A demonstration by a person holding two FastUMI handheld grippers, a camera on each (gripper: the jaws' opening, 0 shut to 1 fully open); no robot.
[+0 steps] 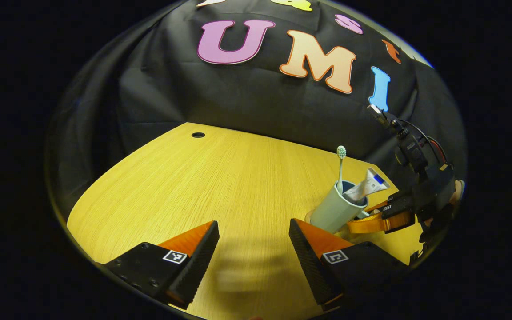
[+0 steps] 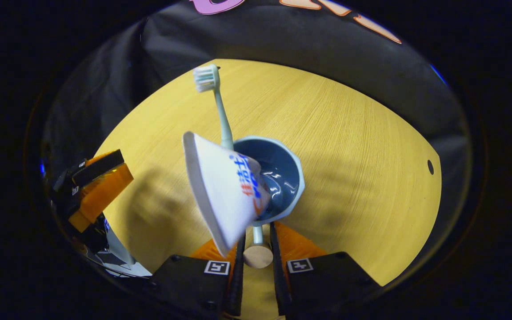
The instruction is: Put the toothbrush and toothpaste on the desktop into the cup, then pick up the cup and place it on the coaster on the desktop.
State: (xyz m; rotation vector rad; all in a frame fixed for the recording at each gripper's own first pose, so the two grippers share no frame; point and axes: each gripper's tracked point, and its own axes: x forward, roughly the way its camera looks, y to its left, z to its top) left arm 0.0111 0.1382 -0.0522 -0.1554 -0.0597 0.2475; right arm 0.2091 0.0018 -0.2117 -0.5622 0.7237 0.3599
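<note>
Here the wooden desktop (image 1: 220,178) meets the black cloth wall (image 1: 238,102); left gripper (image 1: 254,249) spread, right gripper (image 2: 256,249) pinching the cup (image 2: 278,178) handle.

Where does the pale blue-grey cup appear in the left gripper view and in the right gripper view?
Left gripper view: pale blue-grey cup at lower right, beside the right gripper.
Right gripper view: the cup at centre, seen from above.
Shared landmark: the pale toothbrush standing inside it.
</note>
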